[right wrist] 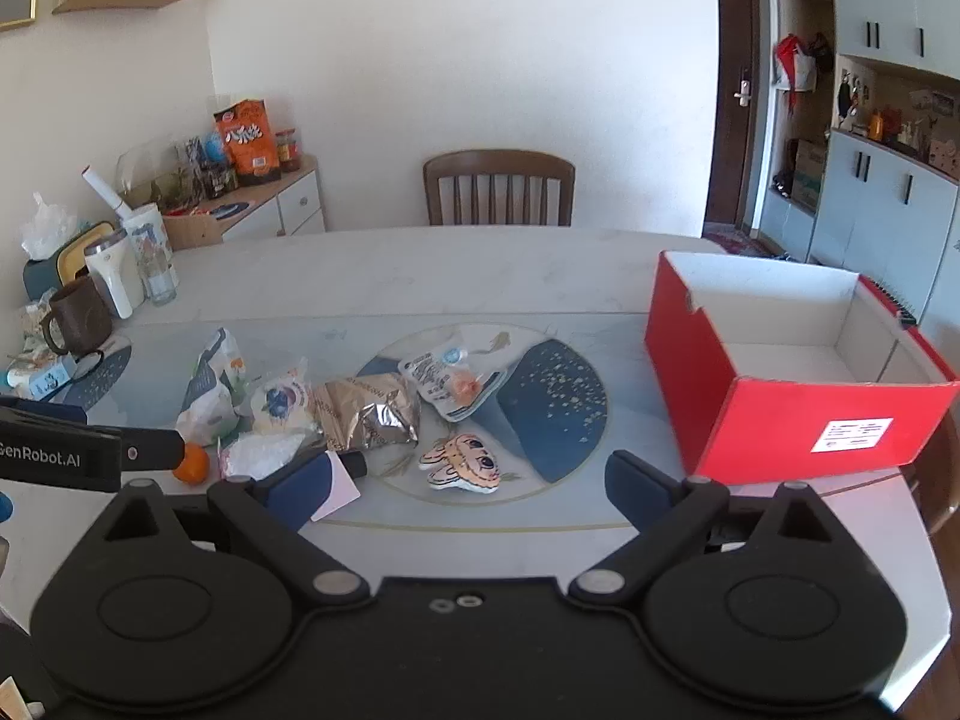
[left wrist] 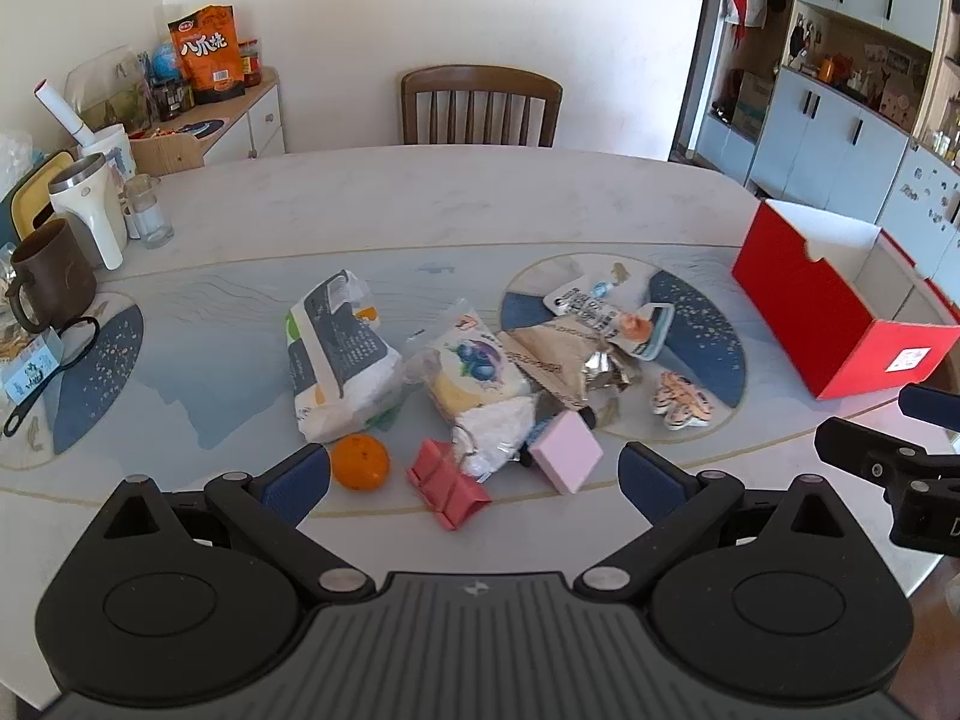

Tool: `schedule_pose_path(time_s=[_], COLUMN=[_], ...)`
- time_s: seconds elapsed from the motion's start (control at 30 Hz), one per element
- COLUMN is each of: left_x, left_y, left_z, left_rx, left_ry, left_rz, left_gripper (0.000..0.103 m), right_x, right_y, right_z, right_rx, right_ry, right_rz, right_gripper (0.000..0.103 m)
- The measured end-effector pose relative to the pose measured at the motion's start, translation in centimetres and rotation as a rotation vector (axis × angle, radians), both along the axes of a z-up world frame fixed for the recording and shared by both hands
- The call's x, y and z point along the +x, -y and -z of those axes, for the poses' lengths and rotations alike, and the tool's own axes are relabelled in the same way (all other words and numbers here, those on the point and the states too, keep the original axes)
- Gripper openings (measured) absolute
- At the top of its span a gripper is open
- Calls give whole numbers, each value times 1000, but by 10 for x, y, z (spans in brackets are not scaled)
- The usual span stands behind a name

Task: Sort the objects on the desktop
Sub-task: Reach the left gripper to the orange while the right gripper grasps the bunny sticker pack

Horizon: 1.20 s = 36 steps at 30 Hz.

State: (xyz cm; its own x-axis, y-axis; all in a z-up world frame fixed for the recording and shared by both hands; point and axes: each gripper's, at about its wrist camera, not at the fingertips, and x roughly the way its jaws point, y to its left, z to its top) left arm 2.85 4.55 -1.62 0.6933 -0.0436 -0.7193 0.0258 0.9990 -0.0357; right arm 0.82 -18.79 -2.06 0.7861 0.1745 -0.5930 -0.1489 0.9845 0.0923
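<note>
A pile of items lies mid-table: a white-and-grey tissue pack point(left wrist: 339, 360), a blueberry snack bag point(left wrist: 477, 372), a brown foil packet point(left wrist: 567, 369), a white pouch point(left wrist: 606, 312), a cartoon charm point(left wrist: 681, 402), an orange point(left wrist: 360, 462), a pink binder clip point(left wrist: 450, 489) and a pink block point(left wrist: 567, 450). My left gripper point(left wrist: 474, 480) is open and empty just in front of the clip. My right gripper point(right wrist: 465, 489) is open and empty, near the charm point(right wrist: 462, 462). An open red box point(right wrist: 798, 372) stands at the right, empty inside.
A brown mug point(left wrist: 51, 276), a white kettle point(left wrist: 90, 210), glass jars point(left wrist: 147, 210) and a black magnifier point(left wrist: 51, 372) crowd the table's left end. A wooden chair point(left wrist: 480, 105) stands behind the table. A sideboard point(left wrist: 240, 114) with snacks is at the back left.
</note>
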Motion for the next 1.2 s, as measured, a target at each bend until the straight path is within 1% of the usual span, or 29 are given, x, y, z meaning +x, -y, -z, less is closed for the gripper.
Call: schedule_pose_path(time_s=[0.1, 0.3, 0.47, 0.5, 0.53, 0.7, 0.77, 0.8, 0.93, 0.97, 1.03, 1.1, 1.2], left_x=[9, 27, 40, 43, 45, 58, 61, 63, 68, 69, 71, 72, 74], left_y=[-5, -22, -38, -41, -45, -59, -63, -65, -68, -68, -68, -67, -70], left_z=[11, 34, 54, 57, 60, 76, 82, 85, 92, 93, 95, 96, 98], left_rx=[34, 65, 73, 73, 73, 76, 80, 76, 70, 69, 72, 77, 59], left_ry=[-3, -14, -37, -43, -51, -76, -84, -88, -95, -94, -92, -89, -90], left_rz=[0, -1, -15, -19, -20, -23, -17, -15, -7, -1, 11, 19, 29], left_gripper=[103, 102, 102, 102, 102, 102, 98, 98, 97, 94, 91, 90, 80], right_x=[10, 31, 54, 60, 65, 86, 92, 96, 108, 111, 116, 122, 129], right_y=[-3, -11, -15, -16, -15, -21, -24, -25, -28, -29, -31, -31, -30], right_z=[8, 22, 33, 36, 39, 57, 64, 69, 83, 86, 90, 95, 99], right_rx=[8, -3, -24, -26, -19, -32, -46, -53, -70, -76, -86, -95, -95], right_ry=[-21, -42, -40, -47, -53, -92, -108, -120, -156, -163, -175, -189, -208], right_rz=[-6, -17, -29, -30, -33, -36, -37, -39, -26, -23, -19, -7, 2], right_gripper=[97, 96, 95, 91, 89, 89, 87, 84, 83, 83, 83, 80, 78])
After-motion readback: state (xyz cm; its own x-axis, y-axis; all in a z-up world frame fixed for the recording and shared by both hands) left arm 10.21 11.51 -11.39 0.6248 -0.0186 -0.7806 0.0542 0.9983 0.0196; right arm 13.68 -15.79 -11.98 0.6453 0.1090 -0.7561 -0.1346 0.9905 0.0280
